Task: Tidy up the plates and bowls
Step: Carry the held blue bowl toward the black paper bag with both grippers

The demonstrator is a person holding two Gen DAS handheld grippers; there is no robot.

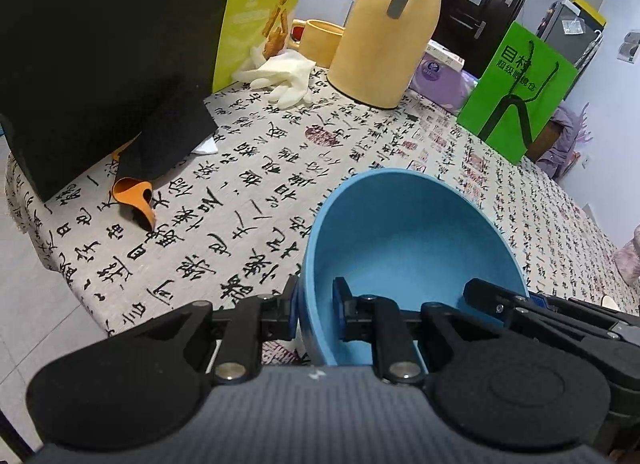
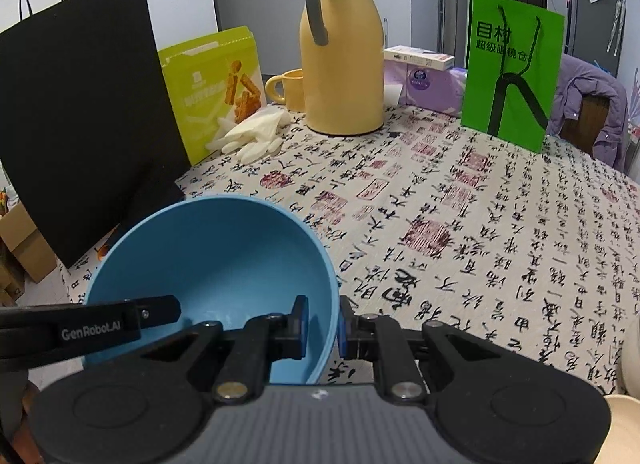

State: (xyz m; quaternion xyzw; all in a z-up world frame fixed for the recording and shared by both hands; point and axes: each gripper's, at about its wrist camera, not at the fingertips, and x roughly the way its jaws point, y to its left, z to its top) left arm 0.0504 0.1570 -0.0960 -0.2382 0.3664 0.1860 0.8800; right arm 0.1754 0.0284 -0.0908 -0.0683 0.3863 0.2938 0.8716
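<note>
Calligraphy-print tablecloth [image 2: 460, 223] covers the table. Black paper bag [image 2: 80, 111] at its left edge, yellow thermos jug [image 2: 340, 63] and green bag [image 2: 512, 71] at the back. Blue bowl [image 1: 408, 240] at near side, tilted. Left gripper [image 1: 316, 310] clenched on its left rim, right gripper [image 2: 323, 322] clenched on its right rim.

Blue bowl [image 1: 408, 248], empty, tilted, rim pinched both sides, above patterned tablecloth [image 1: 260, 167].
</note>
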